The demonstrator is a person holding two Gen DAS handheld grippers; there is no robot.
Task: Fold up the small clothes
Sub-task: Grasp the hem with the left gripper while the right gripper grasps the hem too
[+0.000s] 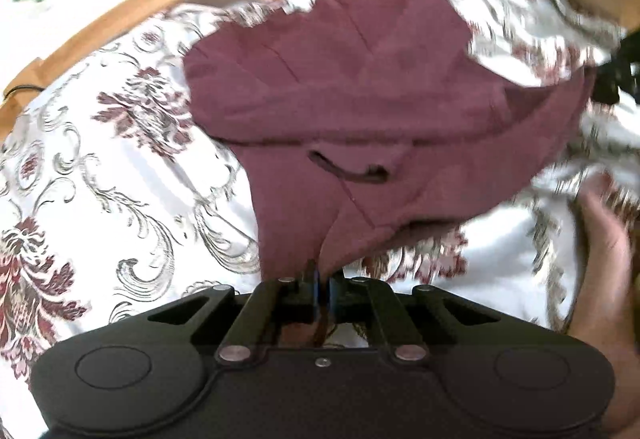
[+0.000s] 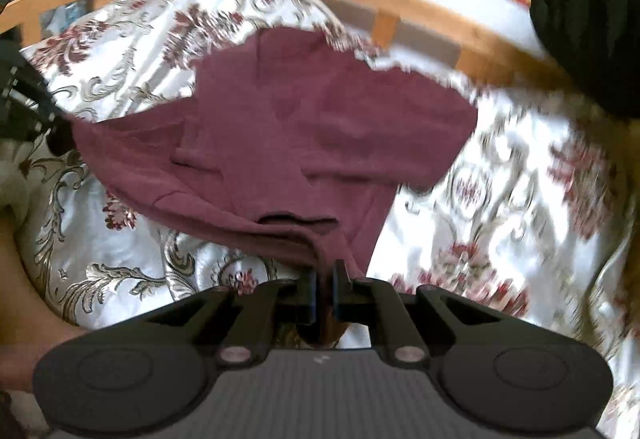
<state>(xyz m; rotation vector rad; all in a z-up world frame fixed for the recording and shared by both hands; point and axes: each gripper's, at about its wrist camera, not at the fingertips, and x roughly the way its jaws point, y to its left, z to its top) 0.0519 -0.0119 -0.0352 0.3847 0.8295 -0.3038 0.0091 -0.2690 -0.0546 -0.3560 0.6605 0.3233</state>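
Both hand-held grippers, left [image 1: 322,281] and right [image 2: 325,279], are clamped on near corners of the maroon garment [image 1: 352,107], which lies partly lifted on the bed [image 1: 120,175]. Next, I'd judge: carry that edge far, keeping it taut.

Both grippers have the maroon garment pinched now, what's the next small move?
Probably lift both near corners together and carry them toward the far edge to fold it in half. The left gripper and right gripper are each shut on the maroon garment, whose near edge is already raised while the rest lies on the floral bedspread.
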